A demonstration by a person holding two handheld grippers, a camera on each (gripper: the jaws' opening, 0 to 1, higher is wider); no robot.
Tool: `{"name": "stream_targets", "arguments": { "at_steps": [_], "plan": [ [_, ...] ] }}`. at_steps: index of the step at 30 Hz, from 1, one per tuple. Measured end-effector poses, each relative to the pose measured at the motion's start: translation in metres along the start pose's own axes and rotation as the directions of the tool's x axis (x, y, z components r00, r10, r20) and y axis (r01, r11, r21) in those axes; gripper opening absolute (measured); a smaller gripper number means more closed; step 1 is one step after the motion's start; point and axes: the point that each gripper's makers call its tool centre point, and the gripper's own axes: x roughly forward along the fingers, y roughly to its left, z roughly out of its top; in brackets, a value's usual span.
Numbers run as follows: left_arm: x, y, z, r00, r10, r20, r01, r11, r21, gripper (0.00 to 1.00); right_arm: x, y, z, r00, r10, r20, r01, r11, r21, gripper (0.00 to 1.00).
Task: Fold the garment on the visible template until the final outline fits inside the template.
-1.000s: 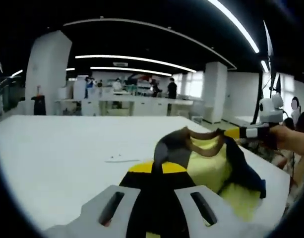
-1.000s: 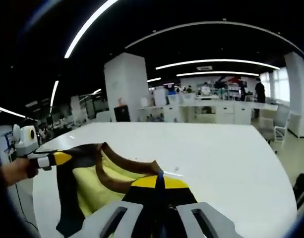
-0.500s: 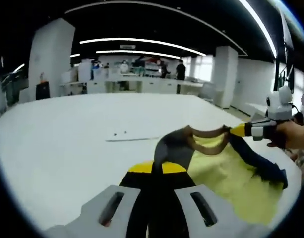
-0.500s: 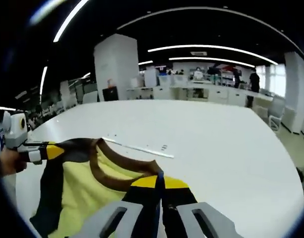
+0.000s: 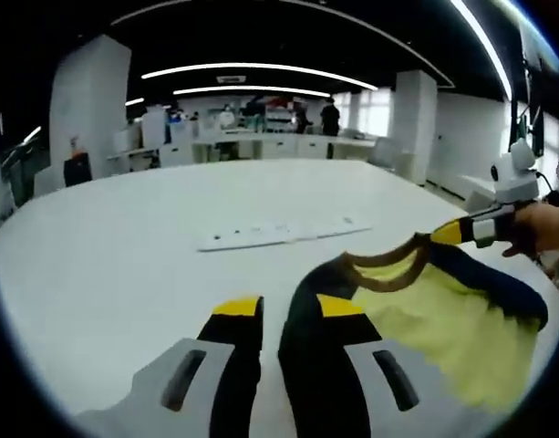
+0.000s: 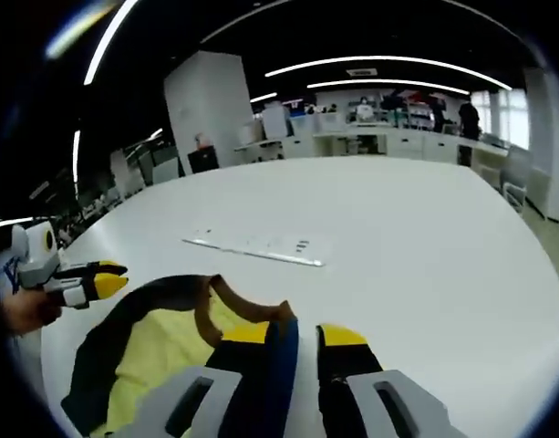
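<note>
Left gripper view: the left gripper (image 5: 274, 315) stands released, its yellow-tipped jaws parted with a gap between them; the dark shoulder edge of the garment (image 5: 425, 315) lies against the right jaw, and the frame does not show whether any fabric is caught. The garment is a yellow top with a brown neckband and dark navy sleeves. It lies on the white table (image 5: 124, 246), spread to the right of the jaws, with the neckband curving between the two grippers. At its far shoulder, the right gripper (image 5: 448, 233), held in a hand (image 5: 545, 228), has its yellow tip at the fabric edge.

Right gripper view: the right gripper (image 6: 297, 339) is likewise released, jaws apart, with the navy edge of the garment lying along the left jaw. The yellow body and dark sleeve extend to the left. The left gripper tip appears at the left, just clear of the dark sleeve.

Beyond the garment, a pale flat template (image 5: 279, 233) lies on the table, apart from the garment.
</note>
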Motion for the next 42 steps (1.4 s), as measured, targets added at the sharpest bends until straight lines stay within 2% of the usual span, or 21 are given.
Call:
{"name": "stream_targets", "arguments": {
  "at_steps": [4,8,15,19,24,29,34,38,42],
  "plan": [
    [-0.010,-0.001,0.001,1.000,-0.027,0.005,0.027,1.000,0.016,0.32,-0.012,0.010,0.003,0.999,0.039,-0.008,-0.039,0.999,-0.020,0.40],
    [-0.023,-0.001,0.003,0.999,-0.046,0.010,0.046,0.999,0.022,0.46,-0.025,0.020,0.002,0.997,0.069,-0.023,-0.070,0.996,-0.055,0.59],
    [-0.049,-0.009,0.004,0.995,-0.099,0.019,0.098,0.994,0.045,0.67,-0.054,0.042,0.003,0.986,0.165,-0.025,-0.166,0.984,-0.070,0.74],
    [-0.066,-0.015,0.002,0.991,-0.133,0.025,0.132,0.991,0.035,0.75,-0.075,0.052,-0.005,0.978,0.205,-0.035,-0.207,0.974,-0.092,0.79],
    [-0.090,-0.017,-0.006,0.986,-0.162,0.027,0.163,0.986,-0.041,0.79,-0.105,0.061,-0.020,0.968,0.245,-0.048,-0.249,0.964,-0.094,0.81],
    [-0.114,-0.024,-0.020,0.983,-0.183,0.006,0.183,0.983,-0.020,0.81,-0.132,0.065,-0.037,0.964,0.260,-0.058,-0.265,0.959,-0.104,0.82],
    [-0.136,-0.033,-0.037,0.979,-0.205,-0.016,0.205,0.979,0.003,0.80,-0.154,0.067,-0.054,0.964,0.259,-0.059,-0.264,0.960,-0.096,0.82],
    [-0.148,-0.040,-0.050,0.976,-0.215,-0.030,0.215,0.977,-0.001,0.79,-0.170,0.064,-0.071,0.972,0.223,-0.071,-0.230,0.966,-0.116,0.80],
    [-0.161,-0.047,-0.058,0.974,-0.224,-0.031,0.223,0.975,-0.012,0.78,-0.184,0.065,-0.085,0.973,0.222,-0.060,-0.226,0.970,-0.086,0.79]
  ]
}}
